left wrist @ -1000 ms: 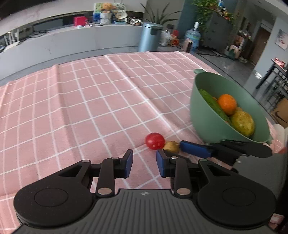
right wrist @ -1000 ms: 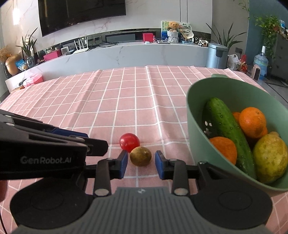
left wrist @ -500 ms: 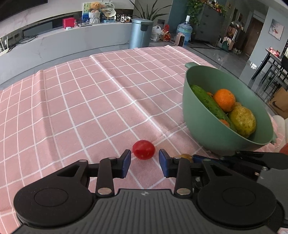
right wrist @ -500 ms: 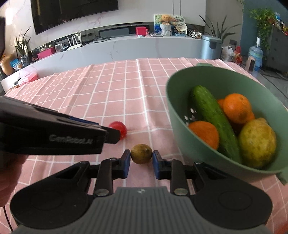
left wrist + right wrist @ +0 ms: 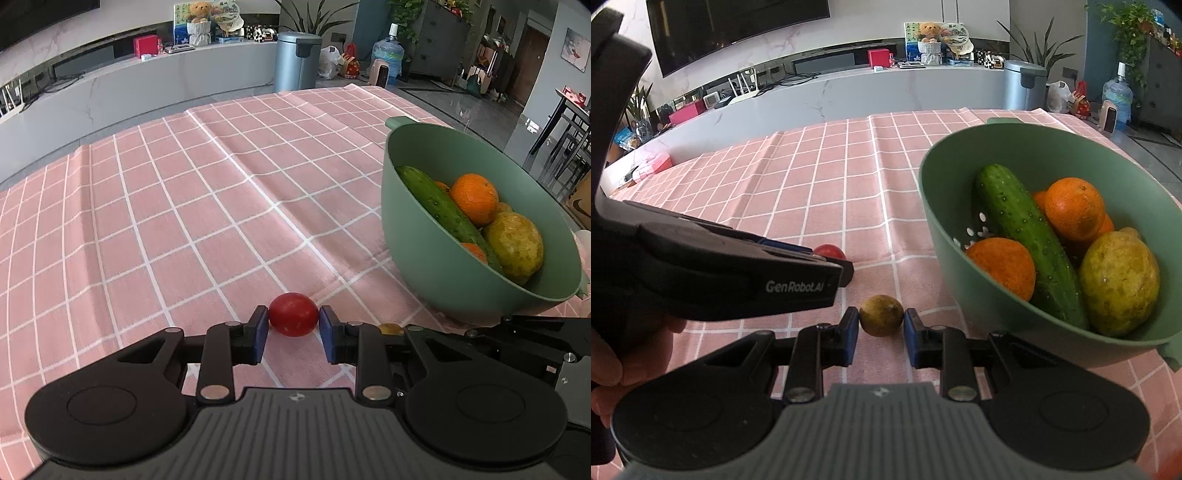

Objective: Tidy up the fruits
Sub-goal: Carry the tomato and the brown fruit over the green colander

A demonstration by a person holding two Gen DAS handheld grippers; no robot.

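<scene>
Right wrist view alone shows the colander's [image 5: 945, 206] drain holes; right gripper [image 5: 881, 328] brackets a small yellow-green fruit [image 5: 881, 315], left gripper [image 5: 293, 330] a red tomato [image 5: 293, 314], jaws part-open at both fruits' sides, contact unclear.

A: What is the left claw [image 5: 293, 334] built like?

B: Matte black linkage arms, round black discs on each side, a ribbed grey centre plate with a small emblem, silver pivot pins, and blue pads [image 5: 260, 332] on the fingers.

A: And the right claw [image 5: 880, 338]?

B: The same build and colours. From its camera, the left unit's black side reads "GenRobot.AI" in white, with bare skin of the person's left hand [image 5: 605, 363] behind it.
</scene>
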